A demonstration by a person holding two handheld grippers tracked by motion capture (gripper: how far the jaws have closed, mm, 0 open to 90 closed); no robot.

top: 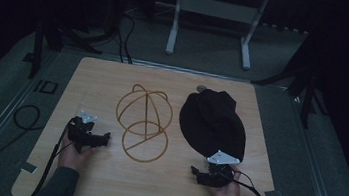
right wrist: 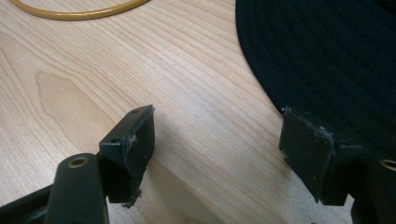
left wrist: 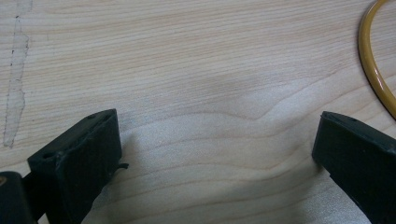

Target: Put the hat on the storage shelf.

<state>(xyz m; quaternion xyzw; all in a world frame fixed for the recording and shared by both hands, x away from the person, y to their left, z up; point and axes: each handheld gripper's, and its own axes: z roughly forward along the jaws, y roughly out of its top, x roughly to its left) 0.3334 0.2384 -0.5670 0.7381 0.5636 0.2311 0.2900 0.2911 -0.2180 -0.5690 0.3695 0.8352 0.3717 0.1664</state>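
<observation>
A yellow wire cap frame (top: 143,119) stands mid-table, with a dome above a flat ring. To its right lies a black cap (top: 214,120), brim toward me. My left gripper (top: 103,139) rests left of the frame and points at it. In the left gripper view it (left wrist: 217,135) is open over bare wood, and an arc of the frame (left wrist: 373,70) curves past at the upper right. My right gripper (top: 197,173) sits just below the brim. In its own view it (right wrist: 219,135) is open, its right jaw at the edge of the cap's brim (right wrist: 327,56). The frame's ring (right wrist: 79,14) lies farther off.
The wooden table (top: 101,185) has bare room in front and at the far left. A small grey round thing (top: 201,87) sits at the far edge behind the cap. Cables (top: 24,117) loop on the floor at left, and a white desk's legs (top: 174,22) stand beyond.
</observation>
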